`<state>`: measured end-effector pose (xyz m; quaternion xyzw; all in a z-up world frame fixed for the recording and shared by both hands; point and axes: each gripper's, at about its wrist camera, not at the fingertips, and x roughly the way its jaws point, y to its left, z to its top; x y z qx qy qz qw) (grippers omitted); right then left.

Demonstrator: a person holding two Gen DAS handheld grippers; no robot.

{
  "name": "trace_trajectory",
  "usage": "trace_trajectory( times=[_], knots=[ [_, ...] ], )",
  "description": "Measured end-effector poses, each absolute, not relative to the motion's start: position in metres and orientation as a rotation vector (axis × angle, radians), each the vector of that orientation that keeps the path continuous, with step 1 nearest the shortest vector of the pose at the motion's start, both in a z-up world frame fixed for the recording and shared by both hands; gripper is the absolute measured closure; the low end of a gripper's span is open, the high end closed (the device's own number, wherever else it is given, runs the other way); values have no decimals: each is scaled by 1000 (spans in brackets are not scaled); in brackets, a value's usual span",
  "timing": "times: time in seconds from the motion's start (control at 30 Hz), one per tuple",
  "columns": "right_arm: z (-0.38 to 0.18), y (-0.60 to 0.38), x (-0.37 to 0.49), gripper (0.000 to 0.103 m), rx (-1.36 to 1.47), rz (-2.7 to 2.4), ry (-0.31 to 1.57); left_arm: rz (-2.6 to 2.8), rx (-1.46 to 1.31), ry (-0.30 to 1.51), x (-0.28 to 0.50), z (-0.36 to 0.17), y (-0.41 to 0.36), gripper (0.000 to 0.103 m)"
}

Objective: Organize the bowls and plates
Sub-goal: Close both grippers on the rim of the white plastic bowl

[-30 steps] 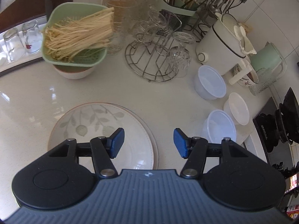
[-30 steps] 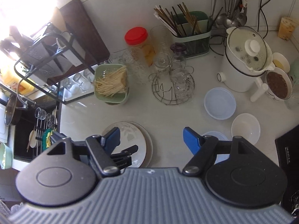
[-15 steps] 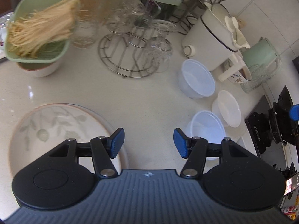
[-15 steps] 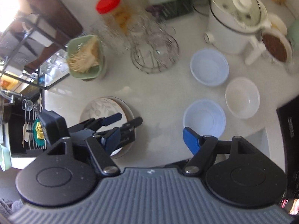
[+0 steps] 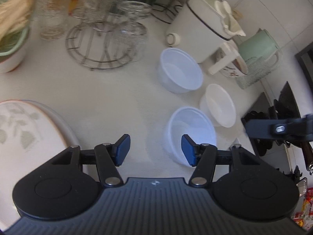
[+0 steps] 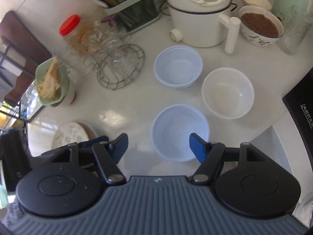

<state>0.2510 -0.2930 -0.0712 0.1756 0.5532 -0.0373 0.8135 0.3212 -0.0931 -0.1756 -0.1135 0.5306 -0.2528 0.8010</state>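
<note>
Now three empty bowls sit on the white table (image 6: pixel 121 98) in a loose triangle: near pale-blue bowl (image 6: pixel 180 132) closest to both cameras, white bowl (image 6: pixel 228 93) just beside it toward the stove, far pale-blue bowl (image 6: pixel 178 66) behind, near the white pot (image 6: pixel 197 19). None of the bowls touch. Leaf-pattern plate (image 5: pixel 21 129) lies flat at the left table edge, stacked on a second plate whose rim shows under it.

Right gripper (image 6: pixel 158 145) hangs above the near pale-blue bowl, jaws closing but still fairly wide; bowl's near rim shows between the blue pads, no pad contact visible. Left gripper (image 5: pixel 155 149) hovers over bare table between plate and near pale-blue bowl, jaws moderately apart, nothing held; its right pad overlaps the bowl's edge in the left wrist view, contact cannot be told.

Behind: wire glass rack (image 6: pixel 119 62) with upturned glasses, red-lidded jar (image 6: pixel 76 31), green colander (image 6: pixel 51 82) of noodles, chopstick caddy (image 6: pixel 129 9), patterned bowl (image 6: pixel 260 27) with brown contents, mint kettle (image 5: pixel 258 47). Black stove (image 6: pixel 301 105) at the right edge.
</note>
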Motion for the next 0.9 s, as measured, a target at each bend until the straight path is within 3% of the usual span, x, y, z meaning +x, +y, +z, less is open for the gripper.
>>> trace_trajectory(
  times=[0.13, 0.2, 0.33, 0.77, 0.9],
  knots=[
    [-89, -312, 240, 49, 369, -123, 1138, -556, -261, 1135, 326, -187, -108, 41],
    [-101, -320, 234, 55, 369, -136, 1115, -543, -252, 1141, 327, -192, -117, 49],
    [-129, -337, 229, 71, 407, -175, 1129, -533, -263, 1139, 324, -201, -126, 55],
    [-177, -346, 244, 84, 455, -176, 1200, -501, -328, 1203, 321, -221, -136, 85],
    [-184, -345, 243, 87, 454, -179, 1192, -498, -338, 1205, 319, -222, -135, 88]
  ],
)
